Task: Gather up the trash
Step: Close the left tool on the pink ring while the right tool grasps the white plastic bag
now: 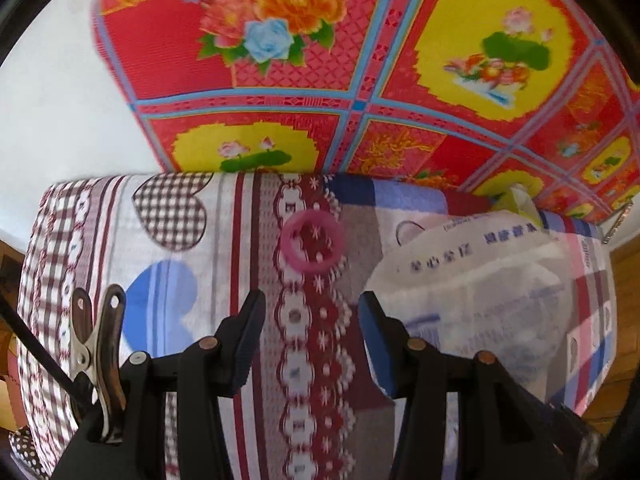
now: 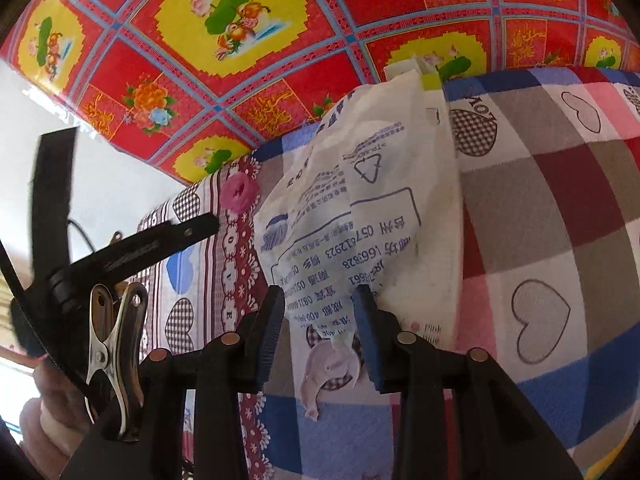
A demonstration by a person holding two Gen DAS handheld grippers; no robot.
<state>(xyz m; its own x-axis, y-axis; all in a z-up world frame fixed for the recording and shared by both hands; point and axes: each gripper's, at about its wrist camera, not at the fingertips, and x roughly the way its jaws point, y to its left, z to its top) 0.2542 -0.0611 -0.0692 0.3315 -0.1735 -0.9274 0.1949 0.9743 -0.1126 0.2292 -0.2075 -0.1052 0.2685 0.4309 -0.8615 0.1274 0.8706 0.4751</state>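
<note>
A pink plastic ring (image 1: pixel 312 240) lies on a patterned bed cover (image 1: pixel 192 240). My left gripper (image 1: pixel 312 312) hovers just short of it, open, with nothing between its fingers. To the right lies a crumpled white plastic bag (image 1: pixel 480 280) with blue print. In the right wrist view that bag (image 2: pixel 360 208) runs down between the fingers of my right gripper (image 2: pixel 320 320), which is shut on its lower end; a torn white scrap (image 2: pixel 328 368) hangs below. The ring (image 2: pixel 240 192) and my left gripper (image 2: pixel 136 178) show to the left there.
A red and yellow flowered sheet (image 1: pixel 360 60) rises behind the bed cover. A white wall (image 1: pixel 52 100) is at the left and a wooden floor (image 1: pixel 624 280) at the right. A person's hand (image 2: pixel 40 420) holds the left gripper.
</note>
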